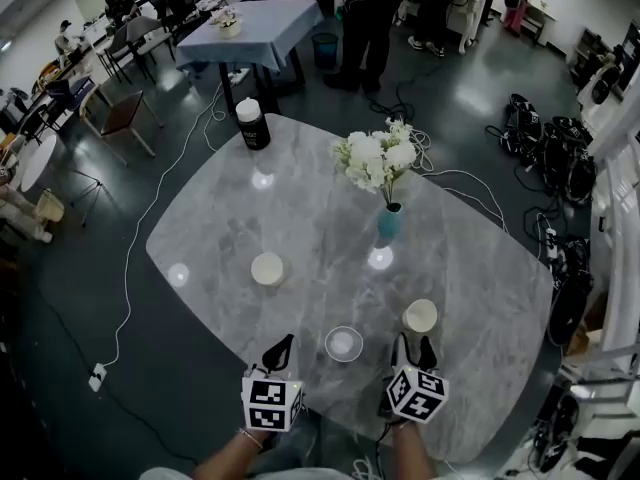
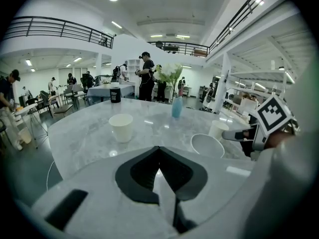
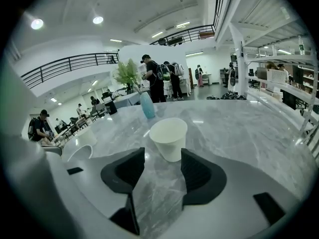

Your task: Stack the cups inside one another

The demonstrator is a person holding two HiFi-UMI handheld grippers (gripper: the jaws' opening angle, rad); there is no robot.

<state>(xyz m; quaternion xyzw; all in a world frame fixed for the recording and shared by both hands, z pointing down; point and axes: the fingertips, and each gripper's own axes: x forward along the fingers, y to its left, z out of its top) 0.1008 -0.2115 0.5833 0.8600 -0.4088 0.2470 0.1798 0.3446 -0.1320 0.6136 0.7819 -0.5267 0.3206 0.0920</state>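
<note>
Cups sit apart on the surface [image 1: 240,213]: left cup [image 1: 267,268] farther out, middle cup [image 1: 343,343] btwn my grippers, right cup [image 1: 420,315] just ahead of R tongs [image 1: 413,353], which I see spread wide, untouched. L tongs [image 1: 280,353] pinched together, empty.

Holds left gripper [image 1: 281,349] forward and tilted down, jaws pressed together tip to tip. Holds right gripper [image 1: 413,351] alongside, jaws spread apart, nothing clamped. Extends both forearms [image 1: 232,456] side by side.

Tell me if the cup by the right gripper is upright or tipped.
Upright: the cup stands rim-up on the table, just ahead of the right gripper's open fingers, not gripped.
</note>
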